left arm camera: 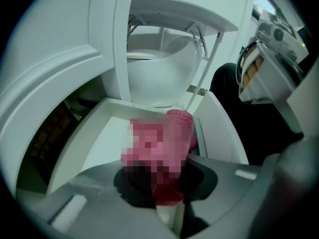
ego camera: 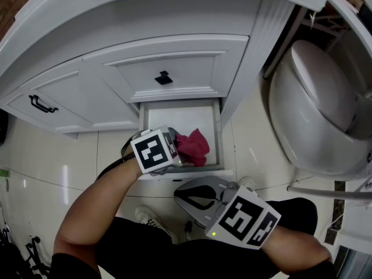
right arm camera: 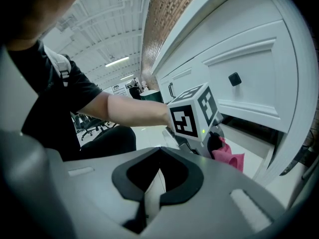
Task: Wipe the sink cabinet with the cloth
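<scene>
I'm clamping the crumpled pink cloth (left arm camera: 180,132) in my left gripper (ego camera: 179,156), its length pointing into the drawer (ego camera: 174,118); right gripper (right arm camera: 149,203) is hovering closed.

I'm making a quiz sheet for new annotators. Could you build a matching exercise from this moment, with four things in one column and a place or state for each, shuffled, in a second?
Things
1. pink cloth
2. bottom drawer of the white sink cabinet
3. right gripper
4. white toilet

Places or states
A. jaws together, nothing between them
B. stands beside the cabinet, at the head view's right
C. pinched in the jaws of the left gripper
D. pulled open

Pairs: 1-C, 2-D, 3-A, 4-B
</scene>
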{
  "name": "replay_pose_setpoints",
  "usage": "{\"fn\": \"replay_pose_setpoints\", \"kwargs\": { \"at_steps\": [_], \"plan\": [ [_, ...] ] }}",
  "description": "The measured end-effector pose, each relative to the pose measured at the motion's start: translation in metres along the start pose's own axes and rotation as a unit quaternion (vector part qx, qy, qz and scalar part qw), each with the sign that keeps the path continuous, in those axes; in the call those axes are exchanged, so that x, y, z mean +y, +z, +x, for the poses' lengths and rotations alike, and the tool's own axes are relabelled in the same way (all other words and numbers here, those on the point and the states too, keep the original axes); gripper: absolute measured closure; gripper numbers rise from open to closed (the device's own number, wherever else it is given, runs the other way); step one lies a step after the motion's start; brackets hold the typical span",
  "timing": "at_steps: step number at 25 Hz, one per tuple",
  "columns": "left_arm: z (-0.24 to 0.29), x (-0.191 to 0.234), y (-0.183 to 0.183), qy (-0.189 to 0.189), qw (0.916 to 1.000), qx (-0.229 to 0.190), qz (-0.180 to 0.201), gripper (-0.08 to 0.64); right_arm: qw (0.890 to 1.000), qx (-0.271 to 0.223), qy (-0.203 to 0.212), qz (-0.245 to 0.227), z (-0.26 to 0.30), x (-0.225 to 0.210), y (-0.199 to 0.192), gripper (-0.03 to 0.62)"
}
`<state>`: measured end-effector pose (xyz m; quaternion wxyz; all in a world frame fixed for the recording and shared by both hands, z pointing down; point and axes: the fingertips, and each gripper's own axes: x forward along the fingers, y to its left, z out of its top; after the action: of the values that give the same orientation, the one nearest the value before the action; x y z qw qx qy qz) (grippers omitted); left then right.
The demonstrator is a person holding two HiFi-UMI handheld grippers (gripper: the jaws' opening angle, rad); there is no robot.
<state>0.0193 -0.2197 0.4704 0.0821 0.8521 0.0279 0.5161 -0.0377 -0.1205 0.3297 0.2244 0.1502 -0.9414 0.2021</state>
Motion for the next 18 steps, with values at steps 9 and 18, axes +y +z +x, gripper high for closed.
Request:
{"fn": "replay_pose_setpoints", "kwargs": {
  "at_steps": [9, 18],
  "plan": [
    [-0.033, 0.009, -0.05, 0.02, 0.9991, 0.032, -0.021, 0.466, 1.0, 0.006, -0.001, -0.001, 0.008, 0.001, 0.001, 0.586],
    [-0.045, 0.011, -0.079, 0.04, 0.9972, 0.041, -0.048, 0.466, 1.0, 0.014, -0.007, -0.002, 0.015, 0.005, -0.002, 0.586]
  ]
}}
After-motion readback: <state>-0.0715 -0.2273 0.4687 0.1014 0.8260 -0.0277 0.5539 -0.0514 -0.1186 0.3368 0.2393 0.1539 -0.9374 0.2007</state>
